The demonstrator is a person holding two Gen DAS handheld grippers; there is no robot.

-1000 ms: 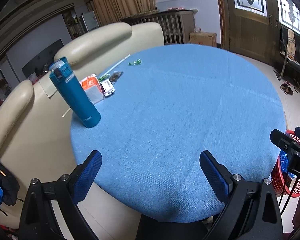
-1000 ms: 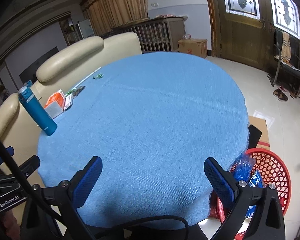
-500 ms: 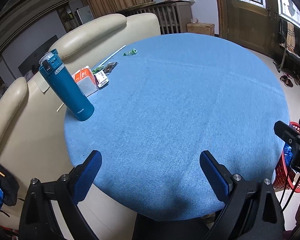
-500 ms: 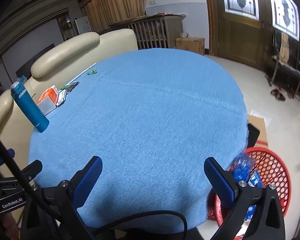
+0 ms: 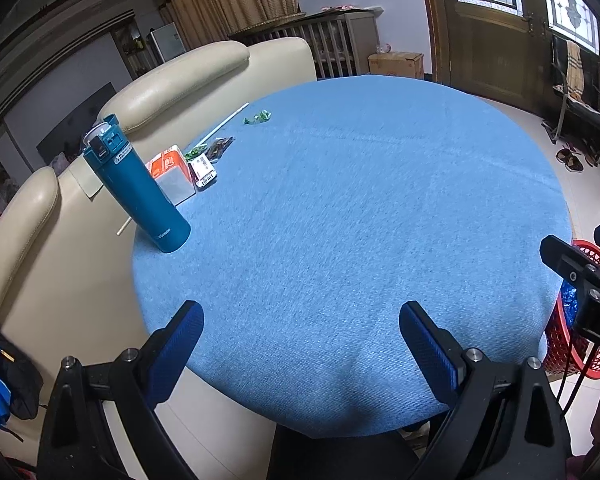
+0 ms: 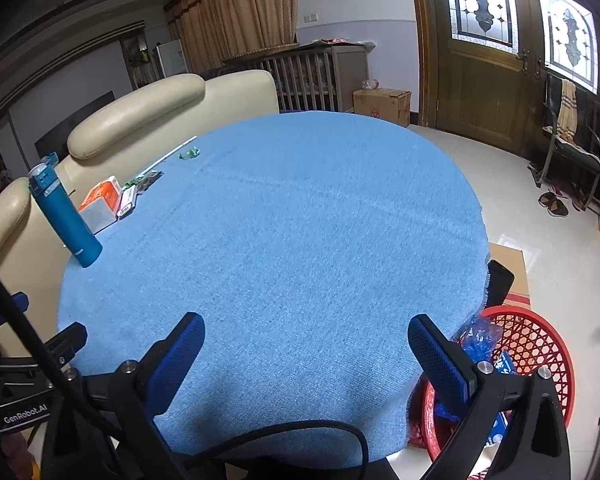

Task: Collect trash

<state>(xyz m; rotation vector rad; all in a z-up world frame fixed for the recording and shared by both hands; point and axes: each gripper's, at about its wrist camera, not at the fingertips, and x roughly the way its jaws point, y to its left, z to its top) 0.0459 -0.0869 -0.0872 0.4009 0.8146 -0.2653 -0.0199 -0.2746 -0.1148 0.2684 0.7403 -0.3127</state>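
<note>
Compared with a second back, both cameras had pulled up and away a bit, so the whole round bench [image 5: 360,208] sat in frame and the red basket [image 6: 532,344] showed more fully. My read was that a drop-off had just wrapped up and the next grab was being lined up.

The left gripper [image 5: 300,332] hung over the near edge with its jaws spread wide and nothing between them. Same for the right gripper [image 6: 306,344]: jaws wide apart, empty, hovering over the near edge, with its right finger above the basket rim.

The remaining trash was all on the far left of the bench: a green wrapper [image 5: 257,117] farthest out, a thin white straw [image 5: 224,124] along the edge, a dark packet [image 5: 219,146], a small green scrap [image 5: 194,153] and a white label card [image 5: 204,169]. An orange-and-white carton [image 5: 171,174] sat just beside the card, touching or nearly, and the teal bottle [image 5: 138,192] stood upright near the left edge. I couldn't tell if the carton or bottle counted as trash.

The basket sat on the floor at the near right, already holding blue wrappers [image 6: 478,340].

Room-wise, the middle of the bench was bare cloth, so a reach across looked clear. The catch: the cream sofa [image 5: 172,80] butted against the left edge, and the bottle stood between the left gripper and the pile, so it looked easy to knock.
</note>
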